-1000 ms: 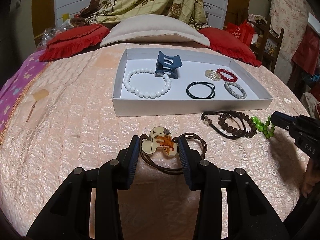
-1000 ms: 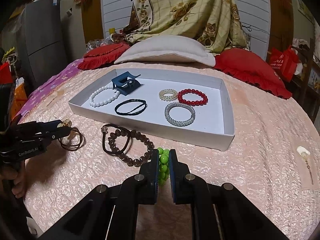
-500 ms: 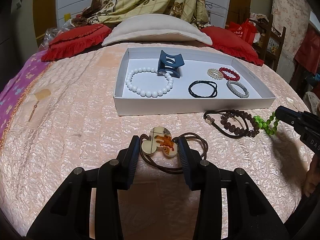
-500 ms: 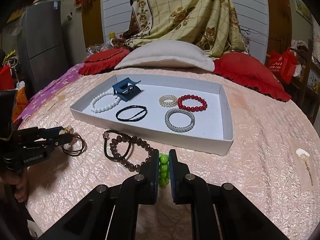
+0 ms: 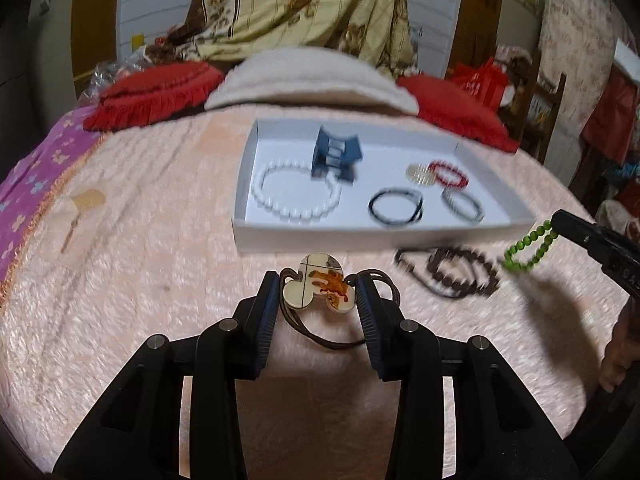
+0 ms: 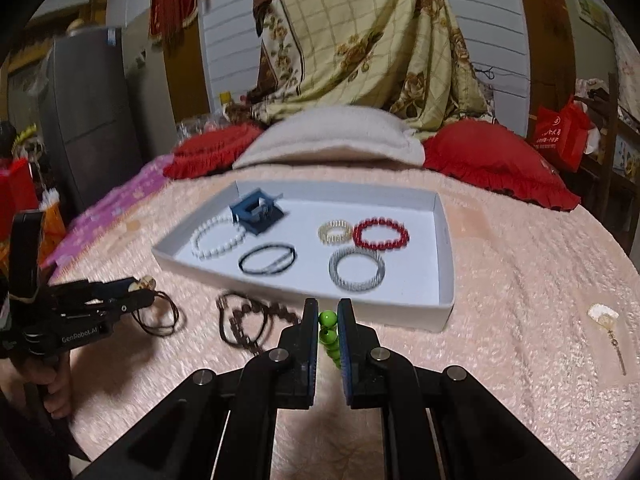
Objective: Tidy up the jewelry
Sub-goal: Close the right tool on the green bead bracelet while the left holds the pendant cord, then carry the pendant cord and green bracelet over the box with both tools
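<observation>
My left gripper is shut on a clover-shaped charm hair tie, and its brown cord hangs below the pads. The right wrist view shows that gripper at the left. My right gripper is shut on a green bead bracelet. That bracelet dangles from its tip above the bedspread. A white tray lies ahead, holding a white pearl bracelet, a blue claw clip, black hair ties, a red bracelet and a silver one. A brown bead bracelet lies in front of the tray.
The tray sits on a pink quilted bedspread, with red cushions and a beige pillow behind it. Small hairpins lie on the bedspread at the left and right. A person's hand grips the left handle.
The right gripper has risen with the green bracelet, which now hangs clear of the brown beads. The left gripper keeps its hold on the charm hair tie and has barely moved.
</observation>
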Demonstrator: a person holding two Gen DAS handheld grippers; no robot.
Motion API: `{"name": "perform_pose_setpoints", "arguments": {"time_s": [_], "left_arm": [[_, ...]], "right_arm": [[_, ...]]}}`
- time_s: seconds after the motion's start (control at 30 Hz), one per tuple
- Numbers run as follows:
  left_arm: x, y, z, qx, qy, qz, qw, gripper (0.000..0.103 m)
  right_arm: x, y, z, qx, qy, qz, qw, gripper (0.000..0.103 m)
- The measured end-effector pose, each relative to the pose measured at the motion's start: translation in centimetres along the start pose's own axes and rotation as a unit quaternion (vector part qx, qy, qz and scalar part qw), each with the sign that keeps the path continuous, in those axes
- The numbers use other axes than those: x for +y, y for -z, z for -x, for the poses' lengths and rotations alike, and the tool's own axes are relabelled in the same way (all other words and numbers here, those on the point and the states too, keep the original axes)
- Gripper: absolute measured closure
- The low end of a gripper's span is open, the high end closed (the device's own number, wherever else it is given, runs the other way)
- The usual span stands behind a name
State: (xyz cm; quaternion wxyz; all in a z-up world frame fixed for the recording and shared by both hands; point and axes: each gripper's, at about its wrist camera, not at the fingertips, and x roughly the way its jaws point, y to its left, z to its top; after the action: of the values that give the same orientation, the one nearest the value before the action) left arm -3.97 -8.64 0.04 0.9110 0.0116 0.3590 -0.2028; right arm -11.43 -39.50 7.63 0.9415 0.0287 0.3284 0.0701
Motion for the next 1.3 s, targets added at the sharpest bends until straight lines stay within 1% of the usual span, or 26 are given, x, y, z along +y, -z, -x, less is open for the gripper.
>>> {"name": "perform_pose_setpoints", "arguments": {"time_s": [0.07, 0.23, 0.37, 0.53, 0.67, 0.73, 0.8, 0.87, 1.0, 1.1, 1.23, 1.3], "left_arm": [[0.2, -0.6, 0.6, -0.011, 0.012, 0.008, 0.9998, 0.065], [0.0, -2.2, 0.9, -0.022, 0.021, 0.009, 0.9995, 0.065], [0.1, -4.6, 0.5, -0.034, 0.028, 0.007, 0.999, 0.065], [0.0, -7.9, -1.9, -0.034, 0.032, 0.001, 0.9989, 0.065], [-0.4, -9.3, -4.6, -0.022, 0.036, -0.009, 0.9991, 0.065], [-0.4, -9.2, -6.0, -0.011, 0.04, -0.007, 0.9991, 0.065], [-0.4, -8.6, -7.1, 0.003, 0.043, -0.004, 0.9991, 0.066], [-0.4, -8.0, -8.3, 0.026, 0.038, -0.002, 0.999, 0.066], [-0.1, -7.8, -9.7, 0.05, 0.031, 0.004, 0.9983, 0.066], [-0.2, -7.5, -9.9, 0.056, 0.028, 0.001, 0.998, 0.065], [-0.4, -7.3, -10.1, 0.058, 0.024, -0.004, 0.998, 0.065], [-0.4, -7.2, -10.3, 0.059, 0.02, -0.005, 0.9981, 0.065]], "right_arm": [[-0.2, -0.7, 0.6, -0.012, -0.005, -0.006, 1.0, 0.094], [-0.7, -2.6, 1.2, -0.032, -0.01, -0.014, 0.999, 0.094], [-1.4, -4.6, 0.9, -0.041, -0.017, -0.023, 0.999, 0.094], [-2.1, -7.2, -0.9, -0.036, -0.024, -0.022, 0.999, 0.094], [-2.3, -9.1, -3.3, -0.021, -0.022, -0.012, 0.999, 0.094], [-2.7, -10.0, -4.9, -0.009, -0.032, -0.02, 0.999, 0.094], [-3.0, -10.5, -6.3, -0.002, -0.035, -0.027, 0.999, 0.094], [-3.0, -10.8, -8.2, 0.01, -0.041, -0.036, 0.998, 0.094], [-2.8, -11.4, -11.3, 0.03, -0.051, -0.055, 0.997, 0.094], [-1.8, -12.4, -13.2, 0.036, -0.074, -0.062, 0.995, 0.094], [-1.3, -12.9, -14.9, 0.041, -0.093, -0.078, 0.992, 0.094], [-1.5, -12.7, -15.8, 0.051, -0.082, -0.08, 0.992, 0.094]]}}
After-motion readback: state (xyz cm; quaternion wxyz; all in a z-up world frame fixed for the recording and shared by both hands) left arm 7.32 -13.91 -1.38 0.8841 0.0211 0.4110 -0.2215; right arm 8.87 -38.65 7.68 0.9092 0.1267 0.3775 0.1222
